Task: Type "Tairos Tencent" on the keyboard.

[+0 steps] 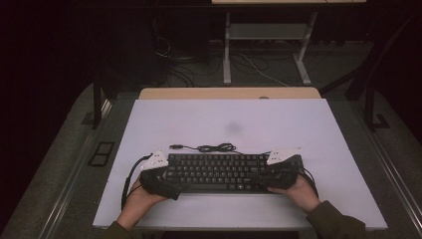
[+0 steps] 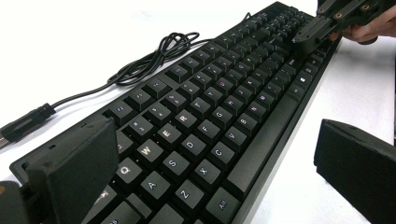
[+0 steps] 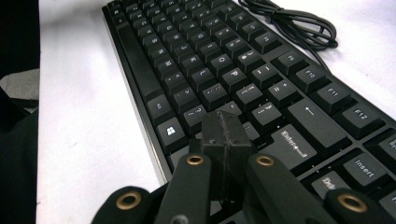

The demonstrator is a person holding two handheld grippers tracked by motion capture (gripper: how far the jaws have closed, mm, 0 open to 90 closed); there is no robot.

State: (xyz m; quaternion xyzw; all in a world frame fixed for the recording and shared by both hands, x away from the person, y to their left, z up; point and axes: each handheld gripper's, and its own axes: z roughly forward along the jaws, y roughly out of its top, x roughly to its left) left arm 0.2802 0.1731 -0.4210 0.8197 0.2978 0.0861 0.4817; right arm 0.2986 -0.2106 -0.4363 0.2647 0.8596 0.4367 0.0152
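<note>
The keyboard [image 1: 219,172] lies near the desk's [image 1: 318,124] front edge, its long axis parallel to that edge. The left gripper [image 2: 205,172] straddles the keyboard's left end, its 2 fingers [image 2: 79,163] released and wide apart. The right gripper [image 3: 225,140], fingers clenched together on nothing, hovers over the keys at the right end.

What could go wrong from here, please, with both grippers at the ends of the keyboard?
The left gripper stands open astride the keyboard; closing could press keys. The right gripper, shut with nothing between its pads, rests over keys near Enter and might push them. The loose cable could snag if the keyboard shifts.
</note>
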